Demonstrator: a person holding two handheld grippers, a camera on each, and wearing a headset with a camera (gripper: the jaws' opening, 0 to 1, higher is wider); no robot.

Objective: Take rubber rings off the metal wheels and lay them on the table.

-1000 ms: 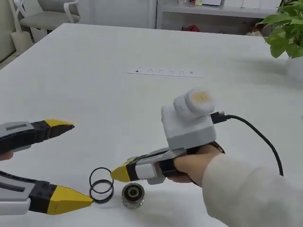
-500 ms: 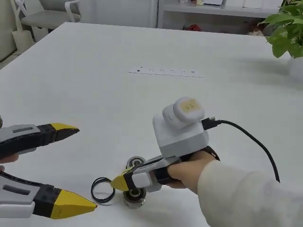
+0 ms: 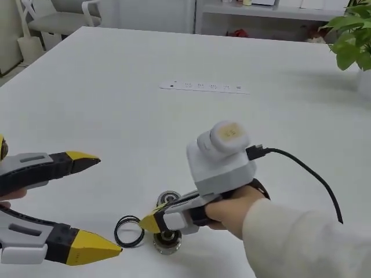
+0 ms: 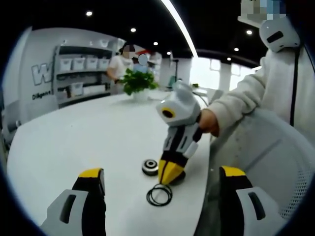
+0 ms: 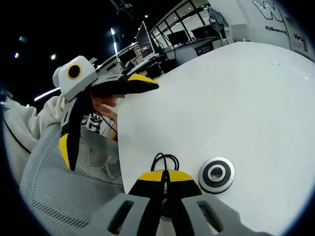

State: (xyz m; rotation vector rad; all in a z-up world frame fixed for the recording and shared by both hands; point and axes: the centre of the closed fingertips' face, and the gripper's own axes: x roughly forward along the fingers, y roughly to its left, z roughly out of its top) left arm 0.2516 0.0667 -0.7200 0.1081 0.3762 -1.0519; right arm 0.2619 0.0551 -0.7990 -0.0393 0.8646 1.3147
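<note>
Touching the metal wheel [image 3: 168, 240] with my right claw [image 3: 149, 223], jaws pinched together, left claw [image 3: 107, 205] agape, I may shove it onto the loose rubber rings [image 3: 128, 230].

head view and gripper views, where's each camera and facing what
Head view: headset, looking down at table; left gripper, right gripper, sleeve show.
Left gripper view: on left gripper, facing right gripper; own open jaws.
Right gripper view: on right gripper, facing left gripper; own shut jaws.
Both share rubber rings, metal wheel.
</note>
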